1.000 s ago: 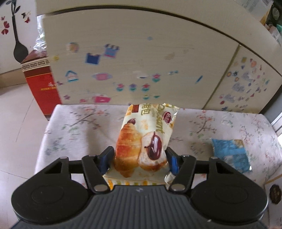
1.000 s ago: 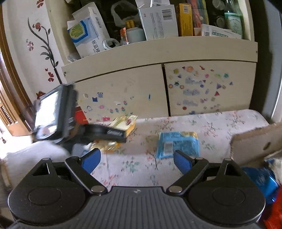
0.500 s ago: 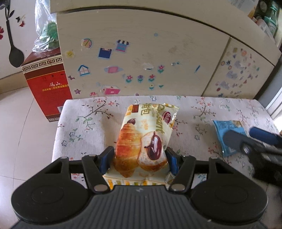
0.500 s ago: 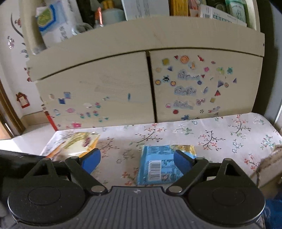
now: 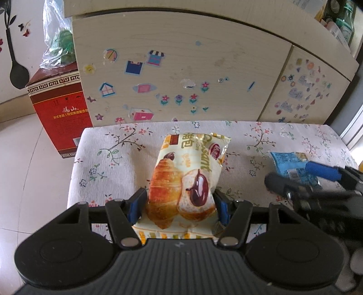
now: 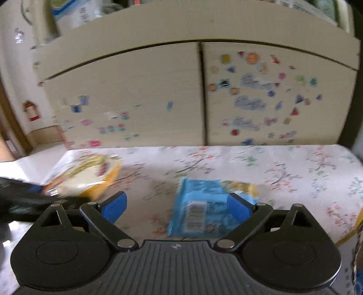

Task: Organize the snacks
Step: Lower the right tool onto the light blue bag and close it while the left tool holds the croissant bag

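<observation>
My left gripper (image 5: pixel 180 206) is shut on a yellow croissant packet (image 5: pixel 186 179), which lies lengthwise on the floral tablecloth (image 5: pixel 113 154). The packet also shows at the left of the right wrist view (image 6: pixel 90 174). A blue snack packet (image 6: pixel 204 211) lies flat on the cloth, barcode up. My right gripper (image 6: pixel 177 208) is open and low over it, with the right blue pad over the packet's right edge. In the left wrist view the right gripper (image 5: pixel 301 177) sits over the same blue packet (image 5: pixel 292 165).
A cream cabinet (image 5: pixel 181 68) with stickers on its doors stands right behind the table. A red carton (image 5: pixel 59 106) with a plastic bag on top stands on the floor at the left. Boxes and bottles (image 5: pixel 340 20) fill the shelf above the cabinet.
My right gripper has come forward and down over the blue packet, still open. My left gripper keeps hold of the croissant packet and has drawn back a little, showing more of the table.
</observation>
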The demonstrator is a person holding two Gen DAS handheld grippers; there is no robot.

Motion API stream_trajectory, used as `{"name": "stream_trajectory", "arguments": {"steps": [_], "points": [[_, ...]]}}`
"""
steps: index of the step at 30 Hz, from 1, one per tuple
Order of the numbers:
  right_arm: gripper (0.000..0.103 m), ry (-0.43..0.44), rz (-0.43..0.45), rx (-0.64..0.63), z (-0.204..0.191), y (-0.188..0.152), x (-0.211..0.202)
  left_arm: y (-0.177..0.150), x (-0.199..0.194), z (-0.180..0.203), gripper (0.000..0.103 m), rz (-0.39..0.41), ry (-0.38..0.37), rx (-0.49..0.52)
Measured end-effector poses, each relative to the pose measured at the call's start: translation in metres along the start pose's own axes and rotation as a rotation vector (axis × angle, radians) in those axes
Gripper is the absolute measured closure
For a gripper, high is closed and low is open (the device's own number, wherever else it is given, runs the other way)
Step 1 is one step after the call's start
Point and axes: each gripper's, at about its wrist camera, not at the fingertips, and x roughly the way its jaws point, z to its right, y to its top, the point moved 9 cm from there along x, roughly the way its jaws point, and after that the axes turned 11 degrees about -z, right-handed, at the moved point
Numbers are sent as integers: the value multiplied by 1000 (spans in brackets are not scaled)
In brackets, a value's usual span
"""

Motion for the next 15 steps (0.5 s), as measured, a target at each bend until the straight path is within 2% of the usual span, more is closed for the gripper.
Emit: {"name": "stream_trajectory", "arguments": {"steps": [2,5,6,9,12,15], "points": [[5,55,-41,-51,-12,-7,-4,0,0,0,41,0,-1,1],[7,208,-139,-155,-35,-17,-17,0,0,0,41,1,-3,3],[7,238,-135,-167,-39,-17,-23,-1,0,0,41,0,-2,5],[6,202,-90,-174,-38,-7,-27,1,-1,-2,41,-3,-20,-31],[6,110,-82,-218,-35,-8,-16,2,-2,-5,41,-6,-33,-45],[6,118,-80,-206,-26,-9,-9,1,-2,-6,41,-4,-39,-34]]}}
